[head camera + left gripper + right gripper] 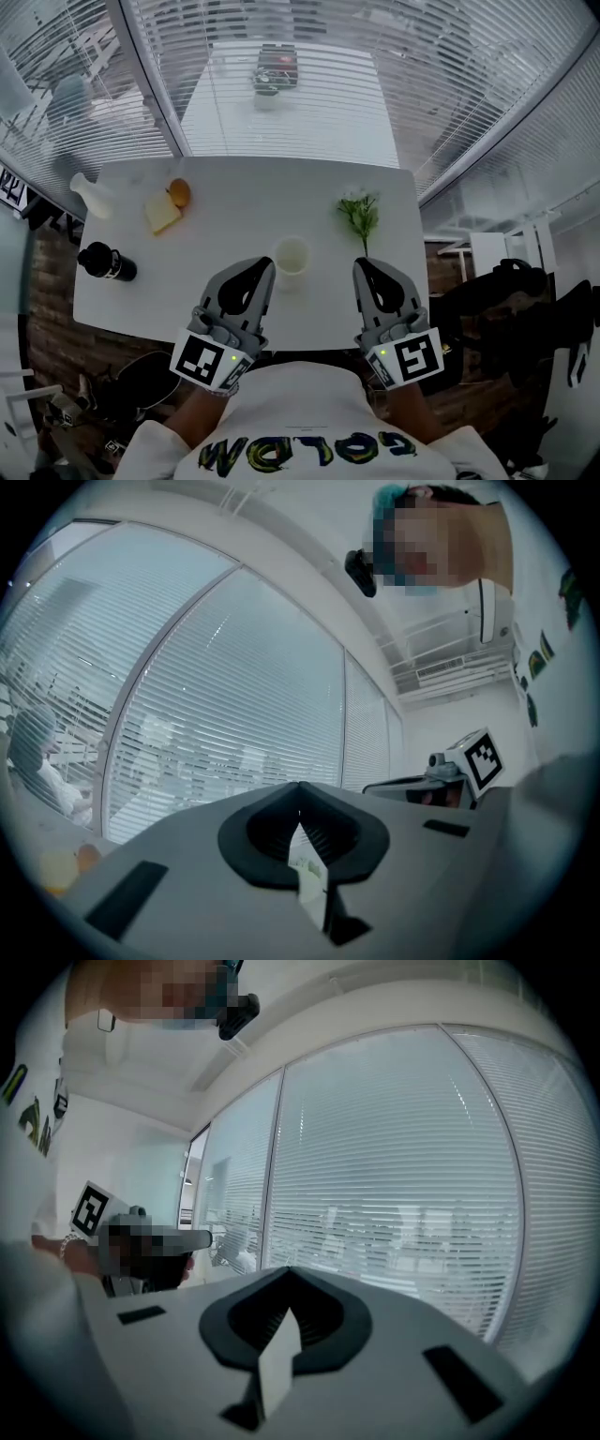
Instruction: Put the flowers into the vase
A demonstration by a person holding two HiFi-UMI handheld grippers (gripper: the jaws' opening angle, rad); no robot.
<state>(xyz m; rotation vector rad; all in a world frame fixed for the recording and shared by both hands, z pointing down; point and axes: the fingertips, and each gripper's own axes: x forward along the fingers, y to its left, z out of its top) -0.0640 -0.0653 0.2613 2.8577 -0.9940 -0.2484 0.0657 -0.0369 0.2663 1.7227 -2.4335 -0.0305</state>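
Tongs status: left tongs (266, 266) and right tongs (361, 265) are both pressed together with nothing between them, low over the near edge of the table (244, 187), with a white cup (292, 257) just ahead between the two. Flowers (360, 214) are on the table just beyond the right tongs, untouched. The narrow-necked white vase (92, 197) sits well apart at the far-left corner, near a yellow block (161, 214), an orange item (180, 192) and a black bottle (106, 262). My read: nothing done yet; grasp, carry and insert all remain.

White table (244, 202) against a glazed corner hung with slatted blinds (487, 75). Second white table (314, 127) beyond the glass. Brick-pattern floor (47, 323) at left; light cool, even.
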